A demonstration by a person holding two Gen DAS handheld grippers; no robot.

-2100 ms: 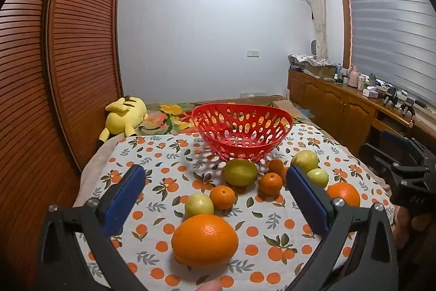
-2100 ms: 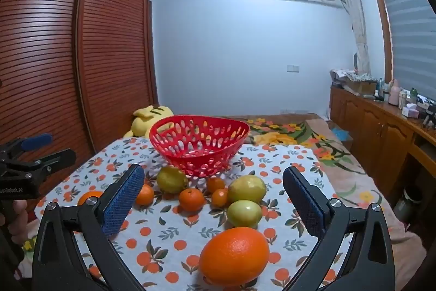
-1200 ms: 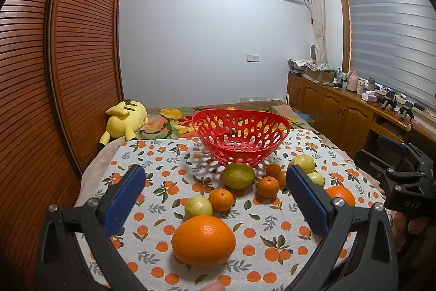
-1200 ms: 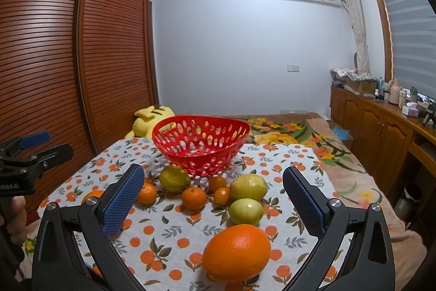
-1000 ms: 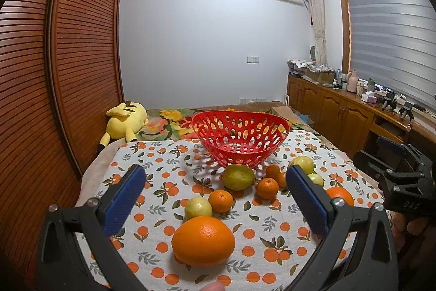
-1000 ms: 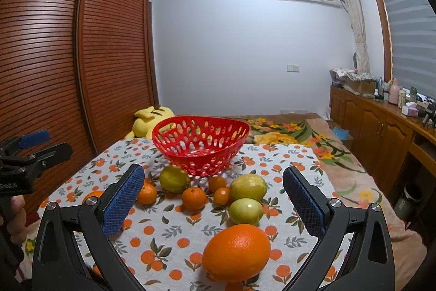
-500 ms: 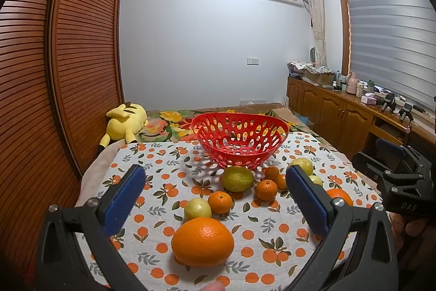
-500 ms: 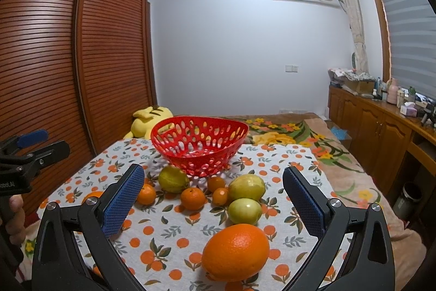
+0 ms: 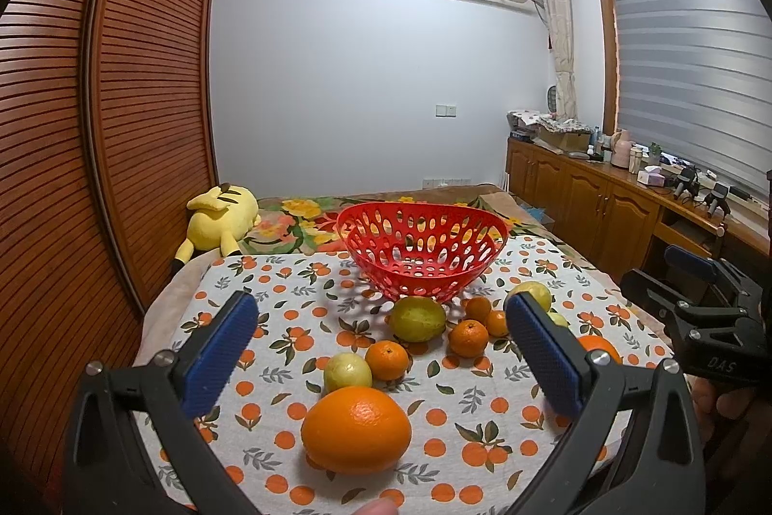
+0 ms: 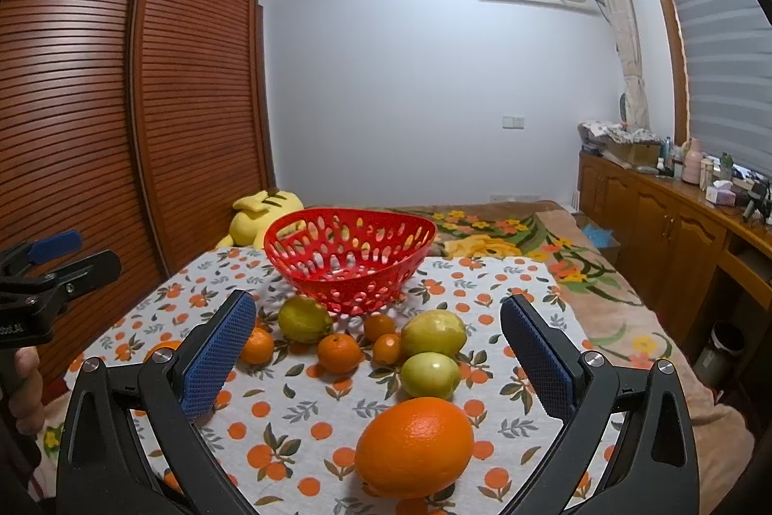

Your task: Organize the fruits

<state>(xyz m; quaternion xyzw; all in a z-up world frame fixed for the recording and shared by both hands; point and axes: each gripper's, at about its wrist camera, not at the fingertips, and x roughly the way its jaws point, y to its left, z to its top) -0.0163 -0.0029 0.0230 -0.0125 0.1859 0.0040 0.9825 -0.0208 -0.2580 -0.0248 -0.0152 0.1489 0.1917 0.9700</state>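
Both handheld grippers hover wide open and empty over a fruit-print tablecloth (image 9: pixel 289 312): the left gripper (image 9: pixel 381 353) frames a large orange (image 9: pixel 356 429), the right gripper (image 10: pixel 378 351) a second large orange (image 10: pixel 414 447). Each orange lies just ahead of its pads with its long axis running across, left to right, no stem end discernible. Behind them sit small tangerines (image 10: pixel 339 352) and yellow-green fruits (image 10: pixel 433 334), clustered near the front of the empty red basket (image 9: pixel 422 257) at the cloth's far end. The risk, judged from here: a round orange squeezed off-centre could squirt out and roll into the cluster or off the edge, and the light basket might tip if fruit is dropped onto its rim.
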